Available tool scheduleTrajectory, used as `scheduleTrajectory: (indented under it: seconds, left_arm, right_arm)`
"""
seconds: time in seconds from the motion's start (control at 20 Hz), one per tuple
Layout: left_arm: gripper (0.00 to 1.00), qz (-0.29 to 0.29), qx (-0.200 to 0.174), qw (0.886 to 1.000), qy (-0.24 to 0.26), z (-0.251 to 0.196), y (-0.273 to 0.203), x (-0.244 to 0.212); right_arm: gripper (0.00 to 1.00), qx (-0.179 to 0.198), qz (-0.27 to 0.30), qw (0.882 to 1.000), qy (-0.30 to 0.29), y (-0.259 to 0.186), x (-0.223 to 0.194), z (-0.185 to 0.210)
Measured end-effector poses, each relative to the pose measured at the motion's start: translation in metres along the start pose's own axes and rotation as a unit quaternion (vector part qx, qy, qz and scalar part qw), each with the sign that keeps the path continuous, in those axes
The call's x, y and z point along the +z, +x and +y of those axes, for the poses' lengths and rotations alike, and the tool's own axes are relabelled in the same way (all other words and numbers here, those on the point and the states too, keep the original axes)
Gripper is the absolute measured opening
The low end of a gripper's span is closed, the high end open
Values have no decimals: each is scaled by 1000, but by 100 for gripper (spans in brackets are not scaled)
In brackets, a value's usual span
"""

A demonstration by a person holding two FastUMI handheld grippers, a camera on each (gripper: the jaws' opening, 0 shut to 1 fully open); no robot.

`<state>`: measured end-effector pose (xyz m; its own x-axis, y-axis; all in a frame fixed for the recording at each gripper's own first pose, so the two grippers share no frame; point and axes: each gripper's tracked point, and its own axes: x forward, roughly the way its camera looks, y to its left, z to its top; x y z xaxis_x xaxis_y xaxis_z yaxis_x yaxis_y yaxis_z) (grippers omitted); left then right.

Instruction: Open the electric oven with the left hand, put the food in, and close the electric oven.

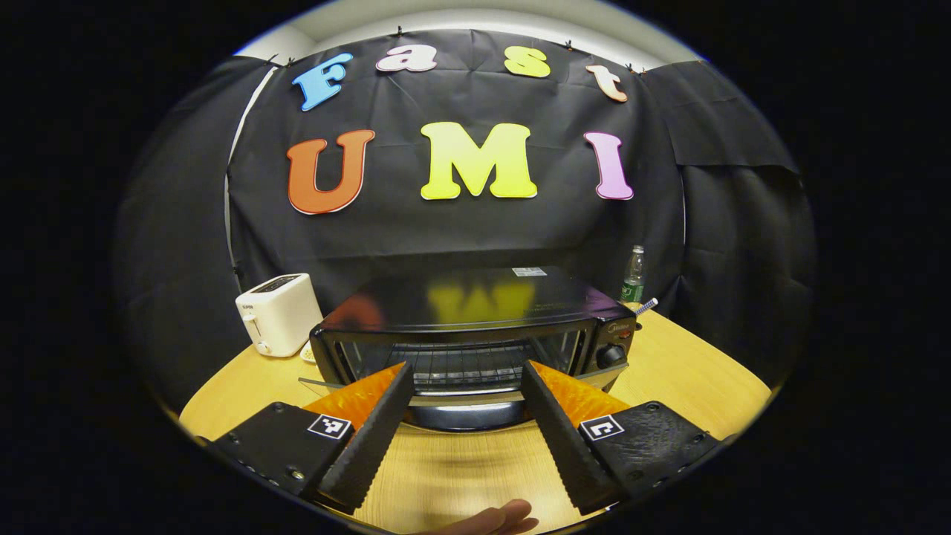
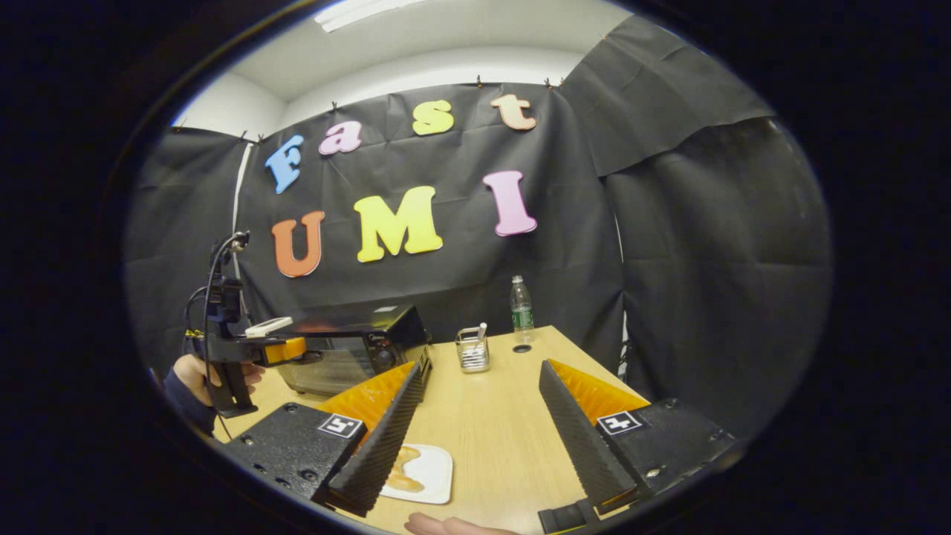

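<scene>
A black electric oven (image 1: 468, 327) stands on the wooden table (image 1: 461, 475) straight ahead in the left gripper view, its glass door closed and its handle (image 1: 464, 397) between the tips of my left gripper (image 1: 466, 371), which is open and close in front of it. In the right gripper view the oven (image 2: 349, 345) sits at the left, with the left gripper (image 2: 278, 349) and the hand holding it right before it. A white plate (image 2: 420, 473) with pale food lies on the table beside the left finger of my right gripper (image 2: 479, 375), which is open and holds nothing.
A white toaster (image 1: 278, 313) stands left of the oven. A plastic bottle (image 2: 521, 306) and a wire holder (image 2: 472, 349) stand behind, right of the oven. A fingertip (image 1: 490, 519) shows at the bottom edge. Bare table (image 2: 490, 416) spreads to the oven's right.
</scene>
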<state>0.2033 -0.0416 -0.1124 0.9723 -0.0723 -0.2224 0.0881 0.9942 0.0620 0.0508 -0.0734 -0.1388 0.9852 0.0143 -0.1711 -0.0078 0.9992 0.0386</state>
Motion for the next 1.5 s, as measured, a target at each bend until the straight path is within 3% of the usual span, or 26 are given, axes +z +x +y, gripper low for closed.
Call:
scheduleTrajectory:
  seconds: [0.4,0.55,0.95,1.2,1.3,1.35,1.4,1.5]
  left_arm:
    - [98,35,10,999,-17,5,-25,-55]
    - [99,44,6,999,-27,0,-28,-76]
    - [95,96,-4,989,-109,4,-27,-137]
    - [95,65,-5,996,-64,5,-25,-141]
    - [95,37,31,997,-55,21,-34,-130]
    - [83,14,23,997,-66,22,-42,-116]
    - [93,-8,0,997,-82,14,-53,-104]
    - [92,-26,-4,995,-95,20,-70,-88]
  right_arm:
    - [96,24,58,998,-1,-3,-54,23]
    - [96,64,89,994,10,0,-85,50]
    - [96,111,140,983,-30,12,-141,88]
    - [96,119,175,977,-37,24,-170,99]
    - [96,120,191,973,-43,30,-181,103]
    - [96,121,200,971,-50,34,-188,106]
    - [96,122,210,968,-56,38,-195,109]
    - [96,127,227,963,-65,43,-206,117]
